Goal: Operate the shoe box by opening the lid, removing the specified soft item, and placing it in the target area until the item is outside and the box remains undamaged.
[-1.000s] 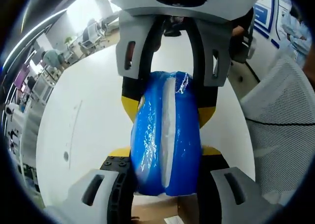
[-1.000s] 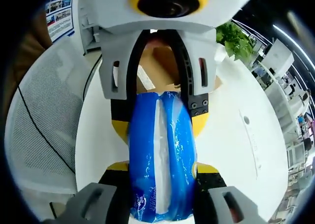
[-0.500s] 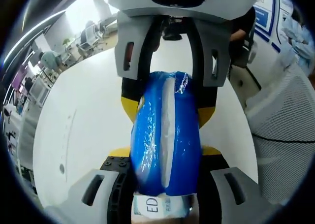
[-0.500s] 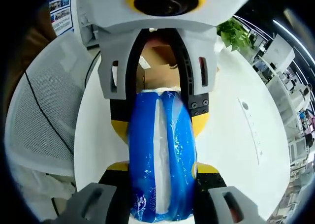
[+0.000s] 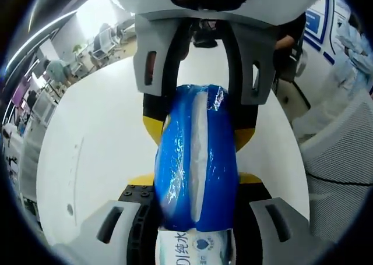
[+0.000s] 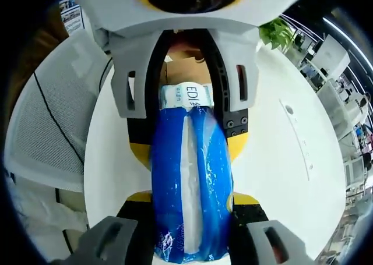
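Left gripper view. The left gripper [image 5: 195,186] rises from 6 o'clock, its fingers [image 5: 135,204] nearly closed and pressed against both sides of a blue plastic pack [image 5: 196,157] with a pale strip down its middle. The opposite end of the pack, toward 12 o'clock, sits between the yellow-tipped fingers of the right gripper [image 5: 198,122], which faces the camera. At 6 o'clock, under the blue pack, a white and light-blue packet [image 5: 194,247] with printed letters shows between the fingers. Beneath everything lies a white round surface [image 5: 93,154]. A mesh chair back [image 5: 341,166] stands at 3 o'clock. Desks and people in an office show at 10 o'clock, too small to detail.

Right gripper view. The right gripper [image 6: 189,204] comes up from 6 o'clock, fingers [image 6: 240,209] drawn in tight on the blue plastic pack [image 6: 191,180]; the pack runs lengthwise up the middle. The left gripper [image 6: 189,116] faces in from 12 o'clock, clamping the far end. Just past that end, the white and light-blue packet [image 6: 187,95] shows printed letters, and behind it sits a brown cardboard box [image 6: 183,67], seen between the left gripper's arms. White surface [image 6: 274,160] below. A mesh chair [image 6: 49,125] at 9 o'clock, a green plant [image 6: 277,32] at 1 o'clock.
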`<action>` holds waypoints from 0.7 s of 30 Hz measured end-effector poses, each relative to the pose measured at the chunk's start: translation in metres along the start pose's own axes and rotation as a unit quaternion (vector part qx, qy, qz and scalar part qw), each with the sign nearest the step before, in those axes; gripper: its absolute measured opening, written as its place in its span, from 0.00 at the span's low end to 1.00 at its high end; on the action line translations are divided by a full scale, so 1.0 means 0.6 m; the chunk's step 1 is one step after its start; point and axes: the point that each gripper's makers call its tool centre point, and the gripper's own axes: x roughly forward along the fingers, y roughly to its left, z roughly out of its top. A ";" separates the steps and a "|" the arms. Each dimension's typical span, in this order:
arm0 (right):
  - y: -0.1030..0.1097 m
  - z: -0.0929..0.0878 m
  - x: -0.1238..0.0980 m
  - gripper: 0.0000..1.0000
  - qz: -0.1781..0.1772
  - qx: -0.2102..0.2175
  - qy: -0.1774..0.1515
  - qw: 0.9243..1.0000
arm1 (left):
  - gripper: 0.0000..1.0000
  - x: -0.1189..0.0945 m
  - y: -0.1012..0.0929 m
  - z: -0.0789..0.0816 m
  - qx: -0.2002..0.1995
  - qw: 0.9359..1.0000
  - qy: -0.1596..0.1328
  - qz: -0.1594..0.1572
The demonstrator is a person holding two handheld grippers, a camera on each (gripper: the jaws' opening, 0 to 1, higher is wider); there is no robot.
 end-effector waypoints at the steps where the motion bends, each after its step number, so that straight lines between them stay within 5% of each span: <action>1: -0.001 -0.004 -0.001 0.44 0.001 0.000 0.002 1.000 | 0.47 0.002 0.001 0.002 0.000 1.000 -0.001 0.000; 21: -0.007 -0.059 0.020 0.45 0.010 -0.002 0.025 1.000 | 0.48 0.060 0.000 0.012 -0.016 1.000 0.000 -0.002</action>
